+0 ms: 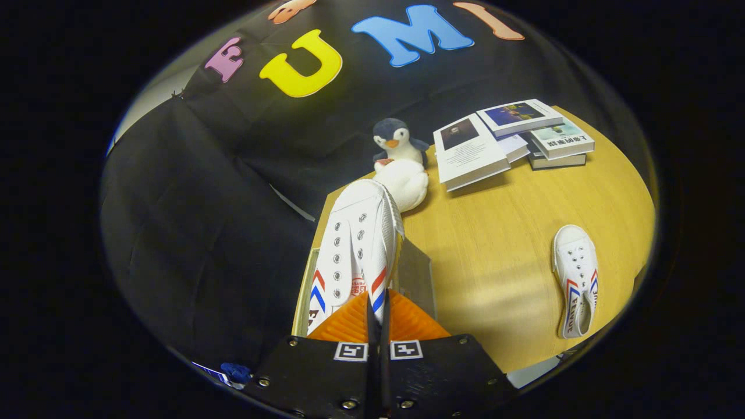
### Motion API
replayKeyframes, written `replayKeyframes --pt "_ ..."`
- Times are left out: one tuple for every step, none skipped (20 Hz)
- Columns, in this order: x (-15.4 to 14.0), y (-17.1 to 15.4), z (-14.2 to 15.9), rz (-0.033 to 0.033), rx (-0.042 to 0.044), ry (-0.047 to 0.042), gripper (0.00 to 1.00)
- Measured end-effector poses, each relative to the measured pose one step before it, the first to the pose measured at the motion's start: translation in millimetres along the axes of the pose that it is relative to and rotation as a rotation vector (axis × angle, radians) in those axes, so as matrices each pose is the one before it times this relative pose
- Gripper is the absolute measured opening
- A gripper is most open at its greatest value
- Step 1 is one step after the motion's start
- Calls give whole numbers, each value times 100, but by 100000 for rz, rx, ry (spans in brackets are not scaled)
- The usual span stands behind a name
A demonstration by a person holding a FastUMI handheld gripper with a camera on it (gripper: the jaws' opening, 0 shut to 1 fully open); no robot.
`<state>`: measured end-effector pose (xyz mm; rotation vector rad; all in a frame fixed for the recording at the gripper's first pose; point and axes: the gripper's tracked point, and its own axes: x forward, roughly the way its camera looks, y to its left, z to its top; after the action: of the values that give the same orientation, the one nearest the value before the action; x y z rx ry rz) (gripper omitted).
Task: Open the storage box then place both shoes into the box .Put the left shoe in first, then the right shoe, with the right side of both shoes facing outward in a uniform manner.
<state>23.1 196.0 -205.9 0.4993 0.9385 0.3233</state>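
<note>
My gripper [377,307] is shut on a white canvas shoe [356,244] with red and blue stripes, pinching the side of its collar. The shoe hangs in the air, toe pointing away from the fingers toward the penguin. Under it, at the table's left end, is the storage box [302,297]; a pale rim shows left of the shoe and a grey see-through panel [416,272] to its right. The box's inside is hidden by the shoe. The second white shoe [576,279] lies flat on the wooden table [495,244], far to the right of the fingers, toe pointing away.
A penguin plush [400,160] stands just beyond the held shoe's toe. A spread of books [512,139] lies at the table's far side. Black cloth walls close in behind and to the left, where the table ends by the box.
</note>
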Motion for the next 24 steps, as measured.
replayKeyframes --pt "553 667 -486 560 -838 1267 0" --pt "559 558 -411 310 -868 1060 0" --pt "497 491 -526 -14 -919 1084 0" --pt "572 461 -477 -118 -951 1013 0" --pt "582 388 -362 -80 -747 739 0" --pt "626 491 -487 38 -431 919 0" --pt "554 484 -377 177 -15 900 0" --pt "545 449 -291 250 -25 1001 0" --pt "607 401 -396 130 -139 854 0" --pt "532 318 -322 -32 -287 689 0" --pt "596 238 -339 -201 -468 986 0" --pt "580 186 -387 -367 -224 862 0" --pt "620 111 -382 -420 -221 1082 0" --pt "540 211 -404 -488 -104 945 0" --pt "590 115 -358 -317 -266 1052 0" --pt "513 116 -325 -275 -377 806 0" --pt "543 -3 -380 -547 -445 804 0" --pt "525 -108 -263 -822 -135 870 0" --pt "387 -73 -457 -861 122 684 0" --pt "547 -187 -259 -851 420 510 0" --pt "421 -256 -224 -896 528 538 0" --pt "439 -289 -230 -897 472 661 0" --pt "325 -72 -253 -699 522 501 0" --pt "332 23 -325 -514 549 692 0"
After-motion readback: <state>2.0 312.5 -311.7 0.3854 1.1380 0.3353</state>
